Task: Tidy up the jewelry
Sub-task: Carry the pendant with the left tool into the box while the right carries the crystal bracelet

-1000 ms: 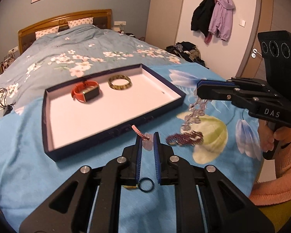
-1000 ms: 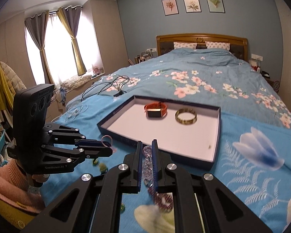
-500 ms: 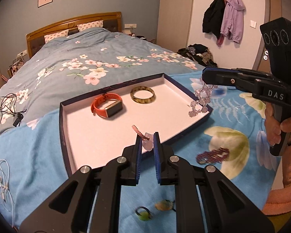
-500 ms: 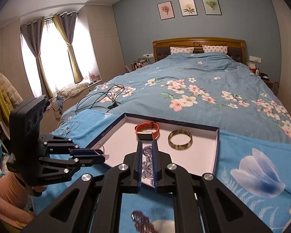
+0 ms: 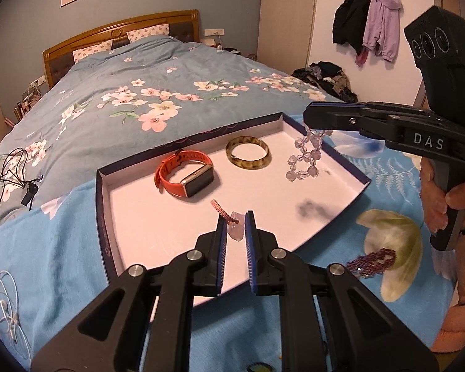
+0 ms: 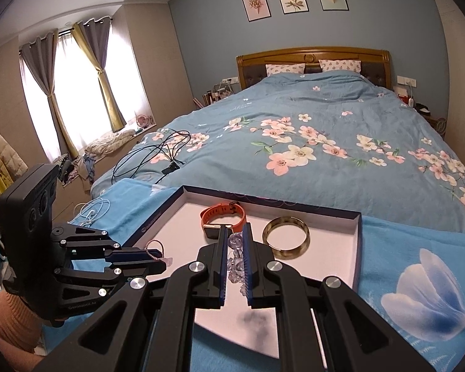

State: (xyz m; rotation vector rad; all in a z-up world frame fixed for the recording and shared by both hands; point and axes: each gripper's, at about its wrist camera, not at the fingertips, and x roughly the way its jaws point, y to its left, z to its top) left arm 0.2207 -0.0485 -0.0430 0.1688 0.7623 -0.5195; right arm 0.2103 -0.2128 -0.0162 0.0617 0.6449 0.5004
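So far we have the orange-strapped smartwatch (image 5: pixel 185 176) and mottled amber bangle (image 5: pixel 248 156) in the shallow white-lined tray (image 5: pixel 341 192), while our left gripper (image 5: pixel 235 226) pinches a pale pink pendant on a pink cord (image 5: pixel 234 228) and our right gripper (image 6: pixel 234 248) pinches a clear crystal bead bracelet (image 5: pixel 305 159) above it, leaving the purple beaded bracelet (image 5: pixel 373 259) on the blue bedspread (image 5: pixel 62 248).

A clear bead bracelet (image 5: pixel 305 161) hangs over the tray's (image 5: pixel 108 217) far right; a pale pink stone on a pink cord (image 5: pixel 231 221) hangs near. Orange watch (image 5: pixel 186 178) and amber bangle (image 5: pixel 248 156) lie inside; a purple bead bracelet (image 5: pixel 373 259) lies outside right.

Left tool (image 5: pixel 235 220) clamped tight, angled down; right tool (image 6: pixel 233 238) clamped tight, hand (image 5: pixel 449 195) gripping its handle
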